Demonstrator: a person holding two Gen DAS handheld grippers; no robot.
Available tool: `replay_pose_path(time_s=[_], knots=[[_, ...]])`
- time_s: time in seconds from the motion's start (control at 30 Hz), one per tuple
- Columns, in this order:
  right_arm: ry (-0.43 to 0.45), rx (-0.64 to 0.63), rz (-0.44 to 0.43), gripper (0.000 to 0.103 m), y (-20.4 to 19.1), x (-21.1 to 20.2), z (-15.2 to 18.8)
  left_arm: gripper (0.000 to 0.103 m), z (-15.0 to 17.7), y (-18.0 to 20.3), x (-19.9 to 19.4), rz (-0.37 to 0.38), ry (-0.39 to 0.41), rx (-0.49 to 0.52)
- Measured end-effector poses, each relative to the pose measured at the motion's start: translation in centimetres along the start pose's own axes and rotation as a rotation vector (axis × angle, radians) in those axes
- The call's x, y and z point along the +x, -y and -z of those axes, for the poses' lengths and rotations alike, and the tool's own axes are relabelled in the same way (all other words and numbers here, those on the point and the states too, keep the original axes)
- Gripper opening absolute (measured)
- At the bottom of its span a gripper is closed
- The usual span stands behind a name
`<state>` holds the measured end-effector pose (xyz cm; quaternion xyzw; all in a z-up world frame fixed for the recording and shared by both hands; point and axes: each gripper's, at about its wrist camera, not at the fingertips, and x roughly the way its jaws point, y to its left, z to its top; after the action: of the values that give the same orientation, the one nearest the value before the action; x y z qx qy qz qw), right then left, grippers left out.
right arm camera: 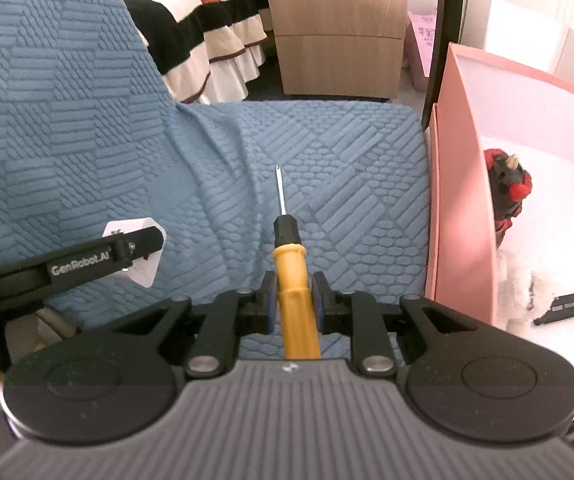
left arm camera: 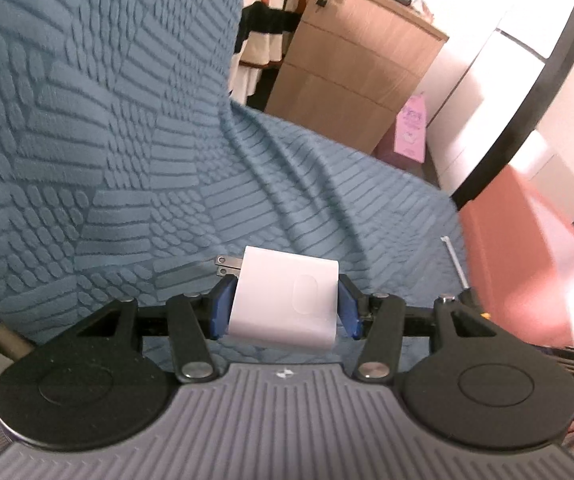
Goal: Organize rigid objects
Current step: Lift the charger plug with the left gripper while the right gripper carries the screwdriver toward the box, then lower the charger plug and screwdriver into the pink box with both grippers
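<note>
Left wrist view: left claw clamps white charger over the blue textured cover. Right wrist view: right claw grips yellow-handled screwdriver, tip pointing far, pink box just right.

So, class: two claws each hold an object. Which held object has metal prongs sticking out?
The white charger plug in the left claw; the right claw holds a yellow-handled screwdriver with one thin shaft.
</note>
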<state>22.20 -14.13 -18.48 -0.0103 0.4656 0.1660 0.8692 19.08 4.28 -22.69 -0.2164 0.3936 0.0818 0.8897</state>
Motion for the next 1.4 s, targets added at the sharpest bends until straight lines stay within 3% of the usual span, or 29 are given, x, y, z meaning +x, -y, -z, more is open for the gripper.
replay_pose_path(time_s=[0.67, 1.0, 1.4], knots=[[0.109, 0.044, -0.028, 0.022, 2.0, -11.8, -1.6, 0.059, -2.5, 7.1, -10.4, 0.137, 0.01, 0.077], [0.125, 0.086, -0.038, 0.022, 5.4, -14.9, -0.8, 0.059, -2.0, 12.3, -11.8, 0.199, -0.019, 0.114], [0.157, 0.11, -0.021, 0.022, 10.9, -17.3, -0.1, 0.059, -1.5, 18.6, -12.6, 0.217, -0.01, 0.143]])
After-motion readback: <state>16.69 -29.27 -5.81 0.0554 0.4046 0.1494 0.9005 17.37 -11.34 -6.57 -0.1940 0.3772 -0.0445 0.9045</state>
